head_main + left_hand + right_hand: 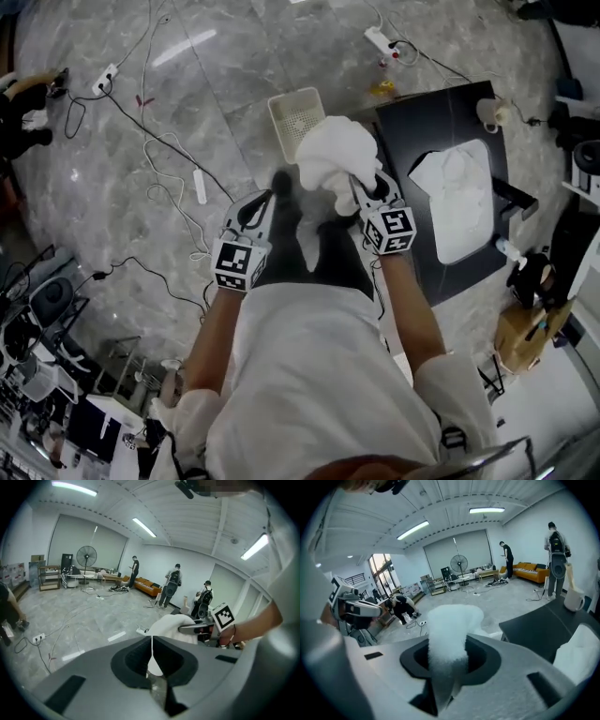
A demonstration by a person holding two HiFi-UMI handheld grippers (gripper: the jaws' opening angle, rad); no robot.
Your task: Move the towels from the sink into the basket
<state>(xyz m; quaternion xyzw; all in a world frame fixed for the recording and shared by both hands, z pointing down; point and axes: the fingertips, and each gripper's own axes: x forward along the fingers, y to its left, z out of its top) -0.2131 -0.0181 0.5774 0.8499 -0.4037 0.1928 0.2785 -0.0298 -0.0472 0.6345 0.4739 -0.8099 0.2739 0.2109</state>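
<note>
**White towel in right gripper, over the basket's edge**

White towel (333,155), bunched, is clamped in the right gripper (366,187). The right gripper view shows both jaws pressed on a fluffy wad that rises out between them. In the head view the towel sits at centre top of the frame and overlaps the lower right corner of the basket (286,112).

The basket is a white plastic one with a perforated bottom. It stands on the grey marble-look floor (187,112), just left of the black counter (441,112). What shows of its bottom is bare mesh. The part under the held towel is hidden.

The sink (469,246) is a pale basin set in the counter, at the right of the frame. A second white towel (448,178) lies crumpled in its upper part.

A beige mug (487,112) stands on the counter's top corner.

The left gripper (264,199) is left of the towel and apart from it. Its jaws meet along a thin line with nothing between them.

Cables and a power strip (199,186) trail across the floor at upper left.
</note>
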